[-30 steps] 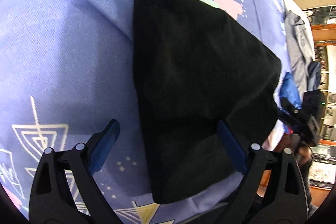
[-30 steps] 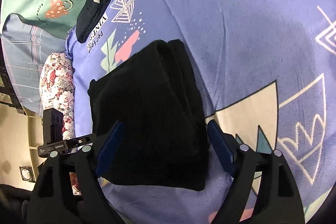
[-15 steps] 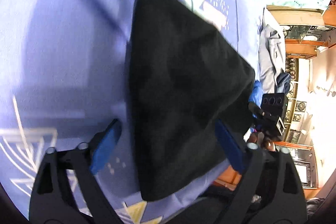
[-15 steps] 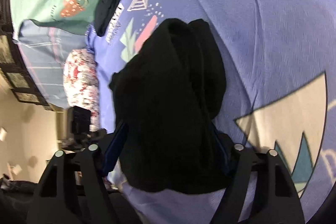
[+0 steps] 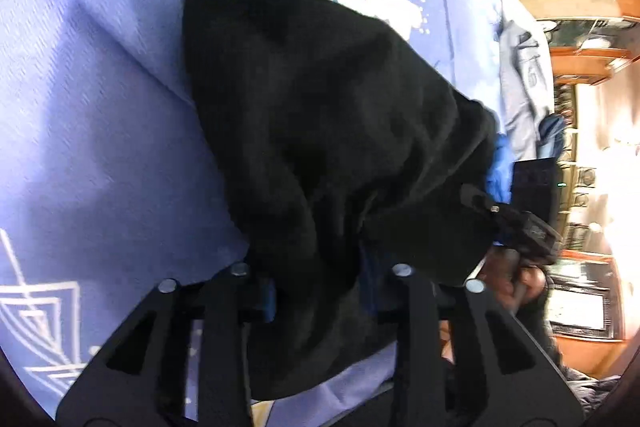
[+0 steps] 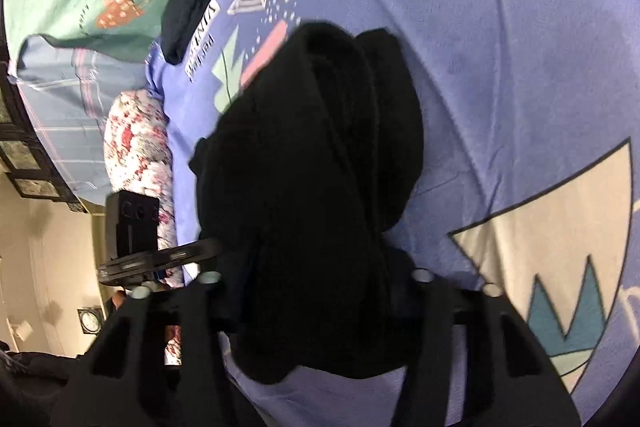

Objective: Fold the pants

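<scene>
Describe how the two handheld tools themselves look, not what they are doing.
Both are alike: the left tool and right tool have black plastic finger frames with triangular cut-outs, silver screw heads and blue pads. No cables or markings show.

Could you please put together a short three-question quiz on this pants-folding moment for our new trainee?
1. True or false: the black pants lie flat, with neither gripper touching them.
2. Which gripper has its jaws closed on the pants? A) only the left gripper B) only the right gripper C) both
3. Fill in: the pants rest on a ____ bedsheet printed with geometric shapes.

Key: 1 false, the near edge is bunched between the jaws; 2 C; 3 blue.
</scene>
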### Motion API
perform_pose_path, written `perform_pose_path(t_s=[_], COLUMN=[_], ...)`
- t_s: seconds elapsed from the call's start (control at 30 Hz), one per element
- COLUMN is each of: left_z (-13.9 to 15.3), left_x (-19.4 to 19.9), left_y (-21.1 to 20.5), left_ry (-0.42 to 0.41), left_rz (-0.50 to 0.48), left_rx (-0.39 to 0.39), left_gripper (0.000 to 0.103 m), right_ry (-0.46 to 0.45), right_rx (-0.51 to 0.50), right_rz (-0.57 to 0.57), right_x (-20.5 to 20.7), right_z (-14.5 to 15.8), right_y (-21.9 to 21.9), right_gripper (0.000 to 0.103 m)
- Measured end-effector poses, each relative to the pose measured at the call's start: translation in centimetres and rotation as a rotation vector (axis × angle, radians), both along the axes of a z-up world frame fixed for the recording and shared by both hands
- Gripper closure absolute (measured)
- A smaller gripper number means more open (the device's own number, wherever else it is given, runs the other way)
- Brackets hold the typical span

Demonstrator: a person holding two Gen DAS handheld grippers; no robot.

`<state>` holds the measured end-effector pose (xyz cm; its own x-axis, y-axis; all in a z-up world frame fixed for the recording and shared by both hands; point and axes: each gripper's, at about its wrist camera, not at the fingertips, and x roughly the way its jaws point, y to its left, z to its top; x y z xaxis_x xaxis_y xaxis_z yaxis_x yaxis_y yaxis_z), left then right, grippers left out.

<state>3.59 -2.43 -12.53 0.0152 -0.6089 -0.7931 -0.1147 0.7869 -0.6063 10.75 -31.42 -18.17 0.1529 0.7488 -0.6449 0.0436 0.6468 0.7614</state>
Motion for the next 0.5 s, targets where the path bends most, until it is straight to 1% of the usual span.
perform_pose_path(t_s=[0.07,0.1,0.13,0.17,0.3,0.37,0.43,0.47,0.5], left_z=[1.6,2.8,4.4,5.5,11.6,15.2,18.1,19.9,21.3], left_x=[0.0,-0.1,-0.1,-0.1,1.9,3.9,5.9,7.4,8.8], left_y=[-0.7,-1.1,-1.4,-1.1,0.8,2.6,4.0,4.9,5.5], left_ry=[-0.054,-0.094,-0.145,-0.17,-0.33,-0.419,-0.492,-0.541,-0.576], left_rz=[-0.03,-0.055,-0.072,-0.072,-0.026,0.008,0.031,0.039,0.046], left_rx=[0.039,0.061,0.073,0.07,0.081,0.092,0.112,0.135,0.158], left_gripper=[0.078,0.078,0.078,0.078,0.078,0.078,0.078,0.078,0.078], right_ry=[-0.035,-0.054,-0.083,-0.112,-0.261,-0.357,-0.453,-0.502,-0.532], right_rx=[0.015,0.026,0.029,0.027,0.008,0.016,0.028,0.037,0.04], right_rz=[0.012,0.022,0.042,0.065,0.133,0.157,0.184,0.2,0.207], right_x=[0.1,0.3,0.6,1.0,3.7,6.0,8.9,10.8,12.1], right_z=[1.4,2.4,3.8,5.1,10.8,14.2,17.6,19.3,20.3], right_y=[0.7,1.0,1.6,2.2,4.3,5.5,7.3,8.3,9.0], right_gripper=[0.063,0.064,0.064,0.064,0.064,0.064,0.064,0.064,0.064])
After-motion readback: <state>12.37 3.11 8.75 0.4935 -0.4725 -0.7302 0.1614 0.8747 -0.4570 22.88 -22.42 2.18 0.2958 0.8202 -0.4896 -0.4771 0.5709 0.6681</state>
